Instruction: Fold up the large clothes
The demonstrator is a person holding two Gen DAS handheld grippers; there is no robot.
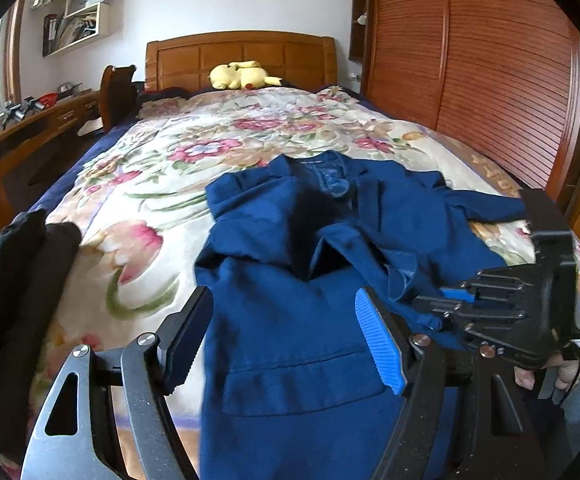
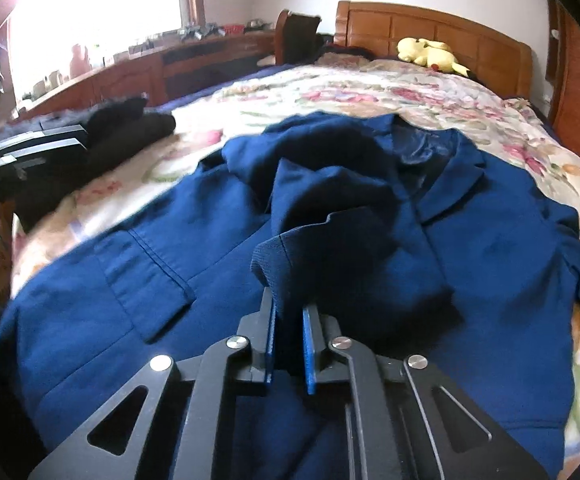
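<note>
A navy blue jacket (image 1: 290, 248) lies front up on the floral bedspread (image 1: 162, 152), collar toward the headboard. One sleeve is folded across its chest, cuff (image 2: 286, 264) toward me. My right gripper (image 2: 290, 316) is shut on that cuff, with the fabric pinched between the blue pads (image 2: 310, 336). In the left wrist view the right gripper (image 1: 438, 304) comes in from the right, held by a hand (image 1: 546, 376). My left gripper (image 1: 286, 344) hangs open over the jacket's lower part near a pocket flap (image 1: 302, 372), with nothing between its fingers. It also shows at the left edge of the right wrist view (image 2: 78, 138).
Dark clothes (image 1: 22, 264) are piled on the bed's left edge. A yellow plush toy (image 1: 242, 76) rests against the wooden headboard (image 1: 242, 52). A slatted wooden wardrobe (image 1: 490, 64) stands right of the bed. A desk (image 1: 30, 128) and chair (image 1: 118, 84) stand to the left.
</note>
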